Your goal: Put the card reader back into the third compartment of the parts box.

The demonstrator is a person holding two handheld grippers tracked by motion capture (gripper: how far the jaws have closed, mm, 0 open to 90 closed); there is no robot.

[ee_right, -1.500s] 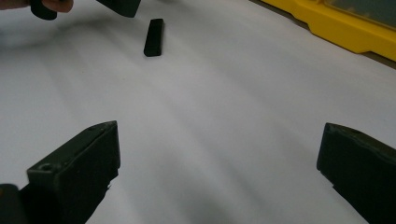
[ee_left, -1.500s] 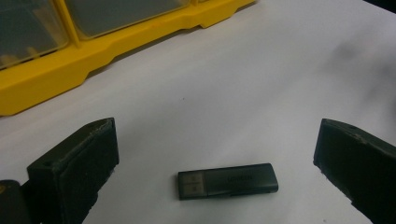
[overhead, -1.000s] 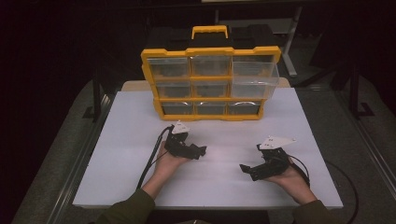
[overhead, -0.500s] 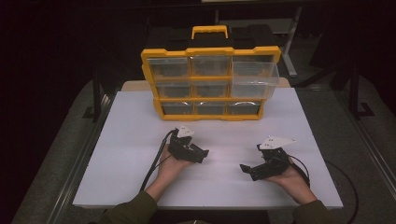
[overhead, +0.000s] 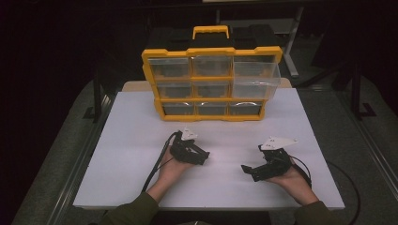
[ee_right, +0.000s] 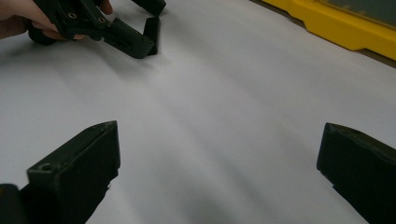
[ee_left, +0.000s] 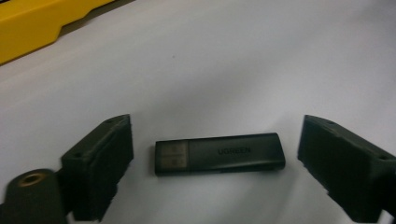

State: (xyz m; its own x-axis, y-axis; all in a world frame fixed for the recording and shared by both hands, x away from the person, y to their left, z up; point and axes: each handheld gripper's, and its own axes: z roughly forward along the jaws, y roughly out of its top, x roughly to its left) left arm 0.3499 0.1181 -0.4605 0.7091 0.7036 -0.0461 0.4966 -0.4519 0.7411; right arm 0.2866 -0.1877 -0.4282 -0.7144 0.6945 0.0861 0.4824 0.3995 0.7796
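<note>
Left to right across the white table (overhead: 141, 140). The left gripper (ee_left: 212, 154) rested low on the table surface in the person's left hand (overhead: 170, 169), its jaws spread wide on either side of a dark grey UGREEN USB stick (ee_left: 219, 153). The stick lay flat on the table between the jaws, lengthwise across the gap and touching neither one, its translucent cap end towards the left jaw. In the high view the left gripper (overhead: 202, 158) sat just in front of the yellow drawer organiser (overhead: 212, 83), which stood upright at the far edge of the table with its top right drawer (overhead: 256, 80) pulled out. The right gripper (ee_right: 219, 172), seen in the high view (overhead: 248, 171) well apart from the left one, also had its jaws spread, with bare table between them. Judged from this arrangement, the work was at an early stage: the stick was framed for a grasp but not yet pinched or lifted, and the open drawer probably awaited it.
</note>
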